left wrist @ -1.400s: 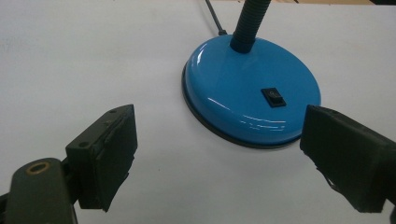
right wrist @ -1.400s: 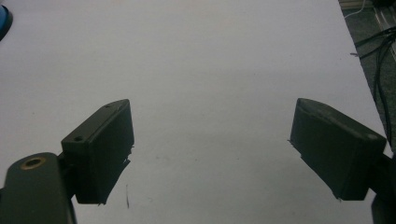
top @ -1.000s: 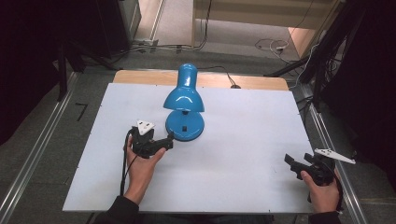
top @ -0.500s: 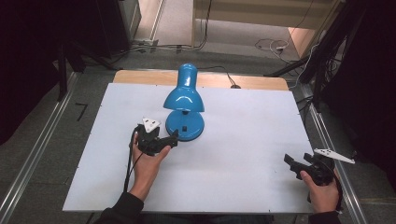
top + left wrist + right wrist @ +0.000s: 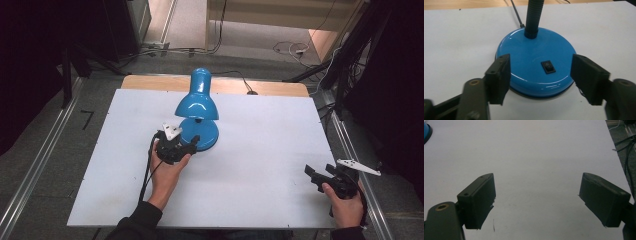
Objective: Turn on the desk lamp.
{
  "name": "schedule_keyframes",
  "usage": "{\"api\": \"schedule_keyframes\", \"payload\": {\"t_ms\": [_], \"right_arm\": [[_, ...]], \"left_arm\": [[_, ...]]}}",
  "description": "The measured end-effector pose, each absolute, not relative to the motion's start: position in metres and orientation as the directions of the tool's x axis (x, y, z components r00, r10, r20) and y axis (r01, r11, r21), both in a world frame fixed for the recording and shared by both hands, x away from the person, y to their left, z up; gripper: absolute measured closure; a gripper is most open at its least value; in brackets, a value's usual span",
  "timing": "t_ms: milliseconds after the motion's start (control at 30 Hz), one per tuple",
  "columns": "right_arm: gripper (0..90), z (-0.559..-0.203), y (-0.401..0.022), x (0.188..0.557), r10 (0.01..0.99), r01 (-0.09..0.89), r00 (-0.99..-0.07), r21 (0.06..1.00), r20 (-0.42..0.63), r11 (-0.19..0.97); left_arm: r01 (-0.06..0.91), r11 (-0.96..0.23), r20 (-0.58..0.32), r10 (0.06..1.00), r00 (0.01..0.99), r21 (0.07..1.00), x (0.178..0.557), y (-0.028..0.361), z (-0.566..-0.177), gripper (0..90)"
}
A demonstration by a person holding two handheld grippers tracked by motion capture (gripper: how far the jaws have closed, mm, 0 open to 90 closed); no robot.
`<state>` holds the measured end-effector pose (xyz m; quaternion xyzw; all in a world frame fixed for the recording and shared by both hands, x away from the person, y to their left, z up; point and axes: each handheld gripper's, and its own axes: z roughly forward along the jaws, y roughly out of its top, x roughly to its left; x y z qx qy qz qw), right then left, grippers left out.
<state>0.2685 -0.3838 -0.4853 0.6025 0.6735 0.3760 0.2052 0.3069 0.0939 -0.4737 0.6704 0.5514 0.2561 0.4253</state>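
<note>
A blue desk lamp stands mid-table on a round blue base with a black rocker switch and a black flexible neck. My left gripper is at the base's near left side. Its jaws have just been closing, and the front of the base lies between them. I see no pad pressing on the base. My right gripper rests near the table's front right corner. Its jaws are wide open over bare white table.
The white table top has a wooden strip along its far edge. The lamp's black cord runs off the back. Metal rails flank the table, and cables lie on the floor beyond.
My left hand has moved right and away from the person, up to the lamp's base, and its jaws stand narrower. The right hand has not moved.
</note>
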Motion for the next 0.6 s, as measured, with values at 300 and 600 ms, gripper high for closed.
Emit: {"api": "schedule_keyframes", "payload": {"t_ms": [300, 600], "right_arm": [[12.4, -0.485, -0.383, 0.268, 0.965, 0.659, -0.191, 0.752, 0.178, -0.008], [12.7, -0.485, -0.384, 0.268, 0.965, 0.658, -0.192, 0.753, 0.178, -0.008]], "left_arm": [[0.507, -0.067, -0.103, 0.949, 0.299, 0.859, 0.319, 0.084, -0.478, 76.5], [0.547, -0.038, -0.163, 0.935, 0.314, 0.837, 0.331, 0.080, -0.487, 90.0]]}}
